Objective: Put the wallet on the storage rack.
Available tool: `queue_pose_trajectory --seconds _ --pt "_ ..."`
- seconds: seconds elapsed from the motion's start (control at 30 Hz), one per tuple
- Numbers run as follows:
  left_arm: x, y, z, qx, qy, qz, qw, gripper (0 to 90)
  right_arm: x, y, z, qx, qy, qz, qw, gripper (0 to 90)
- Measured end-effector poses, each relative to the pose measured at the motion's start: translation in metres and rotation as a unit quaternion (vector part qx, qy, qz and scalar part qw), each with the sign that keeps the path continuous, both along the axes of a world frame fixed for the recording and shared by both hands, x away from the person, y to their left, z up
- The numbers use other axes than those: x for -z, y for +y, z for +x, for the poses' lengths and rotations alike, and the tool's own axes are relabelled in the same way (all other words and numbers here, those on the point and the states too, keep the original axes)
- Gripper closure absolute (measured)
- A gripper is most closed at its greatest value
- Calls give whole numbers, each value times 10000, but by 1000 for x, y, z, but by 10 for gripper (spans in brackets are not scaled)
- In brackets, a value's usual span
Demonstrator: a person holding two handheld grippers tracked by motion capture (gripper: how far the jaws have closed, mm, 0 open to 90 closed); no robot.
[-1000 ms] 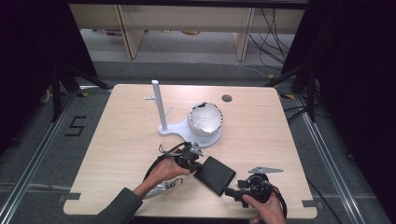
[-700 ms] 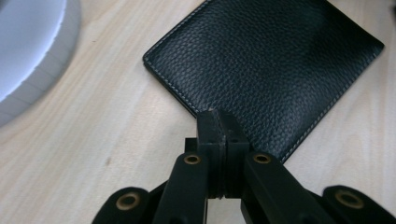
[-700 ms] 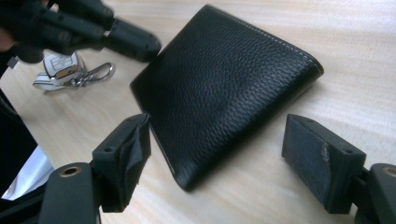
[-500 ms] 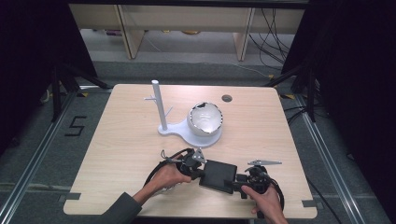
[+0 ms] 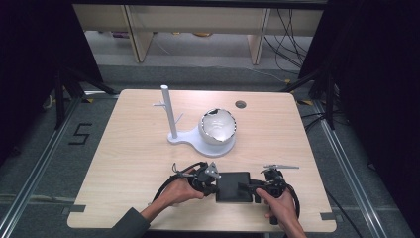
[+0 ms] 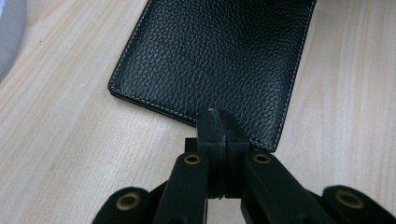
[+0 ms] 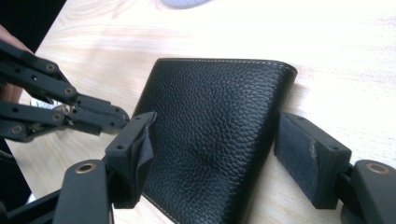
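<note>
A black leather wallet (image 5: 234,186) lies flat on the wooden table near its front edge. My left gripper (image 5: 214,188) is shut, and its joined tips (image 6: 217,117) rest at the wallet's (image 6: 215,56) left short edge, with nothing between them. My right gripper (image 5: 250,192) comes in from the right and straddles the wallet (image 7: 215,93). One of its pads (image 7: 136,149) is against one long edge and the other stands very close to the opposite edge. Its jaws have just been closing with the wallet between them. The left gripper (image 7: 70,112) also appears in the right gripper view.
A white stand (image 5: 198,141) with an upright post (image 5: 168,111) and a white round bowl-like shape (image 5: 217,126) sits mid-table behind the wallet. A small round hole (image 5: 240,104) is near the table's far edge. The front edge lies just below both hands.
The wallet has turned from a diagonal lie to square with the table edge. My right gripper has moved left onto it, its jaws now on either side. The left gripper stays at the wallet's left edge.
</note>
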State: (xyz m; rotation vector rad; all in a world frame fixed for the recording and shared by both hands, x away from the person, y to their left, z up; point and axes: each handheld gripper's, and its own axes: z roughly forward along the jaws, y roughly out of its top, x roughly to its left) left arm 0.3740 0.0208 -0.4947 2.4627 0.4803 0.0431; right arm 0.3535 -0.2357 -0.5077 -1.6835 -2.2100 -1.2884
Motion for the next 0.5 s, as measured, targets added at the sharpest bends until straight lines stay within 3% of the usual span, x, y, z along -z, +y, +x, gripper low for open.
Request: queue_pose_trajectory --seconds 0.13,0.2,0.3,0.5 --pt "0 -1 0 0 -15 18 10000 891 0 0 1 123 74 147 9998 328" --pt "0 -1 0 -1 -14 20 10000 890 0 0 0 333 310 395 9982 342" --pt "0 -1 -2 46 -124 75 9999 891 5 -5 0 359 168 477 9981 383" --pt "1 -1 -2 40 -114 82 9999 891 3 -9 -2 400 186 760 9961 432"
